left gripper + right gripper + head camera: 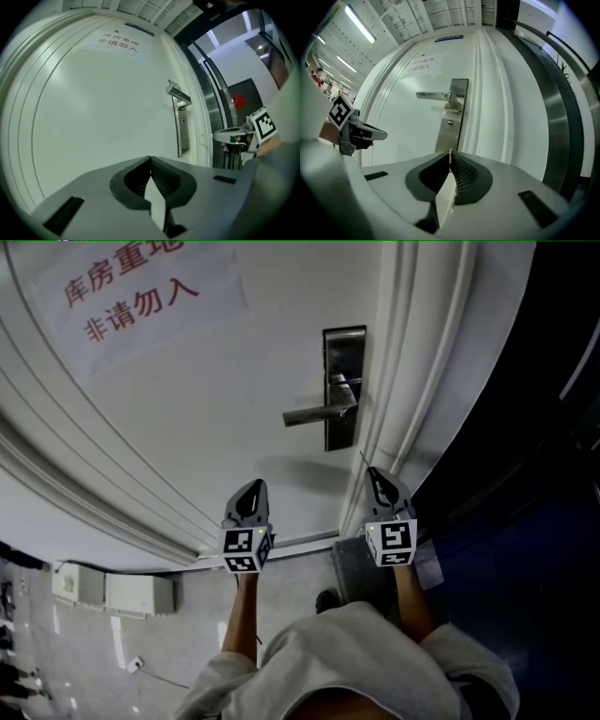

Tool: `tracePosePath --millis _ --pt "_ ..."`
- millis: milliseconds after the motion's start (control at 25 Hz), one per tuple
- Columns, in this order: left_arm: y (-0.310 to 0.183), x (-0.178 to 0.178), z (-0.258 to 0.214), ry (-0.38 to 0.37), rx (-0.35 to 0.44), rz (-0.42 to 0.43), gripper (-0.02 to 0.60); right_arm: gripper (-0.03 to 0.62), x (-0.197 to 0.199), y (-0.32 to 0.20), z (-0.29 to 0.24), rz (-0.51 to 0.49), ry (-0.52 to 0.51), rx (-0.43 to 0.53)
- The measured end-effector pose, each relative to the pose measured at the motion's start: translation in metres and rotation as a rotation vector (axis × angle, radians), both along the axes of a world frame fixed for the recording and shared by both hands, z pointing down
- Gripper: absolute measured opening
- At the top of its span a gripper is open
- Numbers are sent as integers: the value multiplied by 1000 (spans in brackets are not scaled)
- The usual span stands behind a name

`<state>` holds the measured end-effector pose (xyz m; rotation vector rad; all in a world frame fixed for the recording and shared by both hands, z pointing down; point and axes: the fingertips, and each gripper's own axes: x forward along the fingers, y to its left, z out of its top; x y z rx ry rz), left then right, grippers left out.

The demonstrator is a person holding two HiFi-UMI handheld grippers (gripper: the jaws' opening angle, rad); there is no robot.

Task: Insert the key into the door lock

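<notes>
The thin silver metal key (450, 155) shows edge-on, pinched in the closed tips of the right gripper (450, 164), blade aimed level at the white door (408, 108). The round keyhole (449, 124) in the upright steel lock plate (449, 138) lies at twelve o'clock, apart from it. The left gripper (150, 160), at nine o'clock, is closed on nothing and sits farther off.

The white door (169, 427) ahead of me is bright and evenly lit; strip lights (360, 22) glow above and left of it. Right of the door all goes dark. My gripper views bow the door's edges, corners black.
</notes>
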<state>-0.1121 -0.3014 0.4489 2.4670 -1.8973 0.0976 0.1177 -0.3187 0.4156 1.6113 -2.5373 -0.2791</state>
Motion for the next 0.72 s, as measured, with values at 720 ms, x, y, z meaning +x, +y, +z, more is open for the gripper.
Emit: tracePosePath --millis 720 --pt "-27 -9 20 5 -62 32 18 29 -19 -26 27 5 25 -67"
